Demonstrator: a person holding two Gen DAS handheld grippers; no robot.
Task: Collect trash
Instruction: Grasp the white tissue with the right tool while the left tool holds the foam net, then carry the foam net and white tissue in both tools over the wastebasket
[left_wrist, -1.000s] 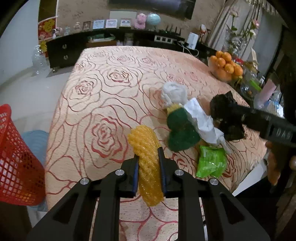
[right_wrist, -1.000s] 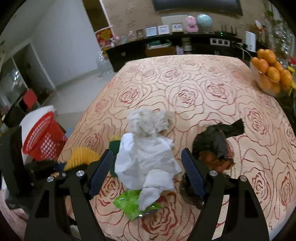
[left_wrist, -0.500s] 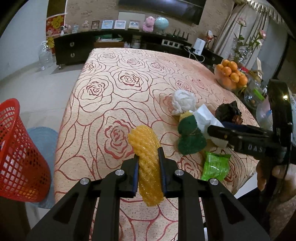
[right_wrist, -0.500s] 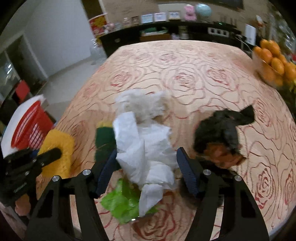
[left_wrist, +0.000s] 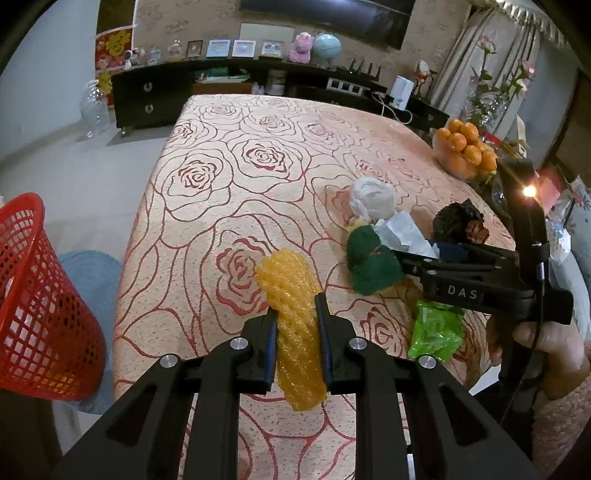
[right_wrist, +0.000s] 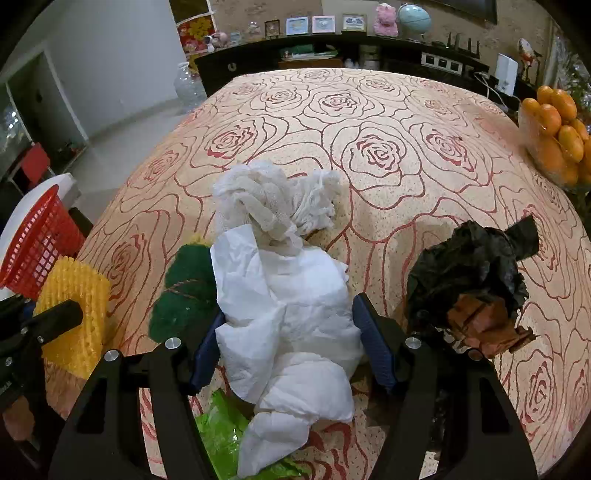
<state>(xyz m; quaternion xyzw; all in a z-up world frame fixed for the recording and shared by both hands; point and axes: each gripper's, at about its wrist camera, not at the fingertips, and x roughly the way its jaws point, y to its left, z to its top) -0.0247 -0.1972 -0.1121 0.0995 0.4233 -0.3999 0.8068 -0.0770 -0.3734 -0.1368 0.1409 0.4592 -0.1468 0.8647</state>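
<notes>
My left gripper stays clamped on the yellow foam net, lifted over the table's near edge. My right gripper has dropped lower than a second ago, jaws just closing, pads now touching the white crumpled paper. Red basket sits off the table's left.

— How many bits of trash do you count?
— Six: one yellow foam net between the left tool's fingers, one white paper between the right tool's, one white net beyond it, one green pad, one green wrapper, one black bag.
— Baskets?
— One red basket.
</notes>
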